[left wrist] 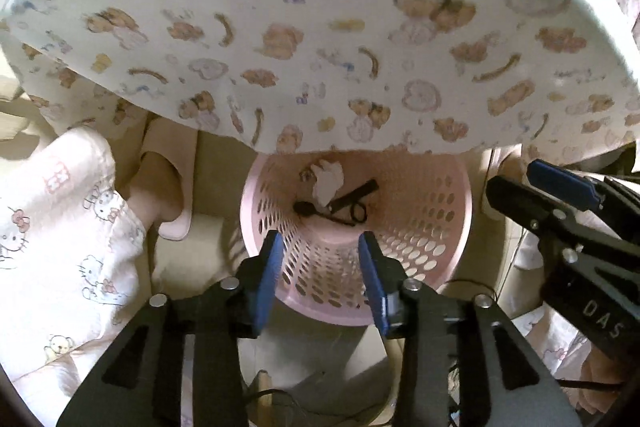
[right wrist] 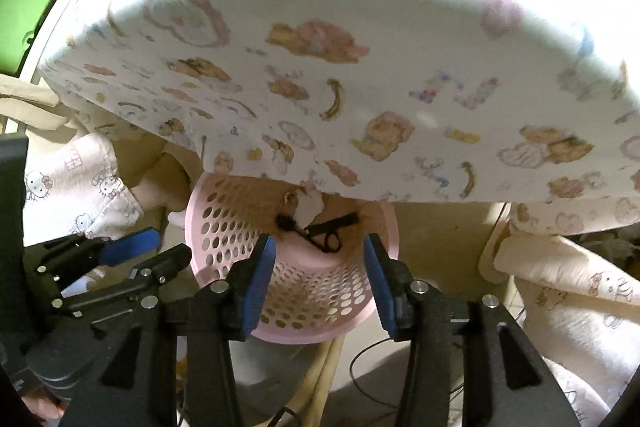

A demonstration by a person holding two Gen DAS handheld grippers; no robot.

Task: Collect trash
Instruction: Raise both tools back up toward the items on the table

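The crumpled white trash (left wrist: 329, 175), apparently tissue, lies in the pink basket (left wrist: 448, 251) below both tongs. Left gripper (left wrist: 320, 283) and right gripper (right wrist: 320, 283) hang released, empty. Drop seems done; next, fetching more from the table (left wrist: 320, 27) ahead.

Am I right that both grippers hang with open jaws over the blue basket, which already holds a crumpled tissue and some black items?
Not quite: the basket is pink, as the left wrist view shows. The rest holds: the left gripper and right gripper hang open above it, tissue and black items inside.
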